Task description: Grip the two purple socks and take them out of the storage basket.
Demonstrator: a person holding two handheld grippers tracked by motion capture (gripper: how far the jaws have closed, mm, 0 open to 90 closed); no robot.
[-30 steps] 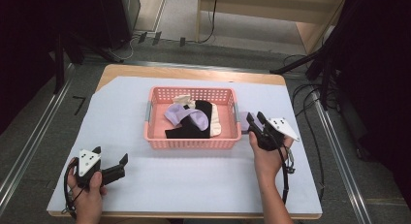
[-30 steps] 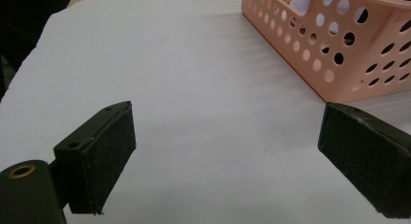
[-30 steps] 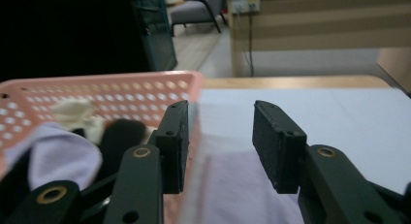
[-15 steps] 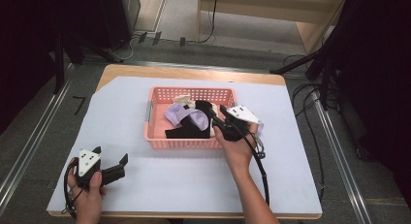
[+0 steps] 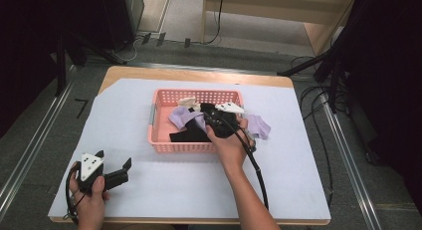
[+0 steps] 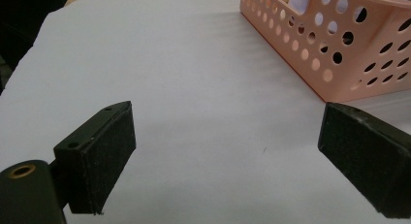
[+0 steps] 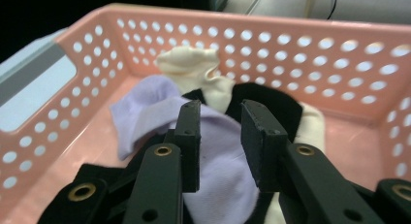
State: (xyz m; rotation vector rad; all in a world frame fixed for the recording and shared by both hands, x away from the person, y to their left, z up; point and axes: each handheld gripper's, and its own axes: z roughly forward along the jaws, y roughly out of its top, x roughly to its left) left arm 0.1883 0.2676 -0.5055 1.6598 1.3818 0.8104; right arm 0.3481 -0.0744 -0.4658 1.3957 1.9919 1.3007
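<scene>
Right gripper [image 7: 220,136] is held inside pink basket [image 5: 164,98], jaws narrowed around a lilac sock [image 7: 213,151] | left gripper [image 6: 228,151] – jaws wide, nothing between – is kept near white sheet's [image 5: 308,155] front-left edge | wooden table [image 5: 199,74], grey floor.

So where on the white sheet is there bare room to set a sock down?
Bare sheet between the basket and left gripper, and at the basket's left. Crowded: inside the basket, under the right gripper, and at the purple sock.

Black padded jaws, brass-ringed screw holes, grey three-cornered top plates, trailing black cables, bare forearms
</scene>
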